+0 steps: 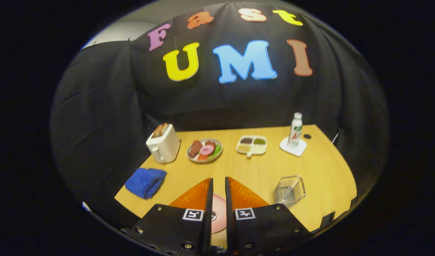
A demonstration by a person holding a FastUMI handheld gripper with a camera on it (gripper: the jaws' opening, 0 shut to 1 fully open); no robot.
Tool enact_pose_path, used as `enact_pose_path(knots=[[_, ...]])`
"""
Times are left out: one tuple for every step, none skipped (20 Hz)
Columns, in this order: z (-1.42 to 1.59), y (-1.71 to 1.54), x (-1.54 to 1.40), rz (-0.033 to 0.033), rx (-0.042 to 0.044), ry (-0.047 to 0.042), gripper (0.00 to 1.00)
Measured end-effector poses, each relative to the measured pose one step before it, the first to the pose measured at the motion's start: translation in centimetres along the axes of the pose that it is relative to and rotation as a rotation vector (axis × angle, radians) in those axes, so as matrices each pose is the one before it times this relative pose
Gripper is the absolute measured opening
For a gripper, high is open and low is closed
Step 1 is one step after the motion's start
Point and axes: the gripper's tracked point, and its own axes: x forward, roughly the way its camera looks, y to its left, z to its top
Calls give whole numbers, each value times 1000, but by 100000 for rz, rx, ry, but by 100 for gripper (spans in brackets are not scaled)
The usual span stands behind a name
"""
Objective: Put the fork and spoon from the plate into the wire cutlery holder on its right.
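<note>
Hand-held gripper (217,185) hangs above the near edge of the worktop (320,167), its two fingers (207,199) nearly together with only a narrow slot between them, and nothing gripped. Each finger base carries a square black-and-white marker tag.

Landmark: pink plate (217,213). It lies directly under the fingers and shows through the slot and just behind the finger bases; most of it is hidden. A small metallic glint sits on the plate close to the left finger base. It may be part of the cutlery, but fork or spoon cannot be told apart, so neither long axis nor heading can be read.

Wire cutlery holder (289,191) stands on the worktop to the right of the plate, a little farther out and well apart from the fingers. It is upright with its mouth up; whether it holds anything cannot be told.

Left of the plate, near the worktop's left edge: a crumpled blue cloth (145,182).

Beyond the plate, in a row along the far side, left to right: a white toaster (163,145) with slices standing in its slots; a round dish of toy food (204,150); a divided tray (252,145) with four fillings; a bottle (295,130) upright on a white square coaster (293,147). The bottle label has green and red print, too small to read.
</note>
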Motion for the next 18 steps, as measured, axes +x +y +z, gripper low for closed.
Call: enact_pose_path(knots=[[-2023, 347, 486, 1458, 1958, 6070, 18], [-1865, 54, 552, 777, 1893, 6096, 23], [-1875, 211, 522, 892, 2134, 4146, 24], [-1388, 74, 589, 596, 2258, 4416, 25], [-1597, 112, 793, 744, 2319, 4277, 25], [-1364, 109, 584, 417, 2283, 4715, 25], [-1270, -12, 721, 409, 2108, 3792, 24], [-1049, -24, 557, 505, 1473, 3659, 24], [-1235, -79, 601, 150, 562, 3896, 25], [-1009, -65, 501, -341, 42, 3718, 24], [-917, 16, 478, -278, -547, 2827, 24], [-696, -43, 427, -851, -778, 2451, 25], [-874, 7, 766, -686, -693, 2423, 24], [-492, 196, 336, -124, -37, 2040, 24], [-667, 67, 456, -345, -147, 2271, 25], [-345, -67, 330, -886, -514, 1794, 24], [-436, -75, 495, -1054, -486, 1468, 24], [-203, 19, 281, -589, -312, 1541, 24]])
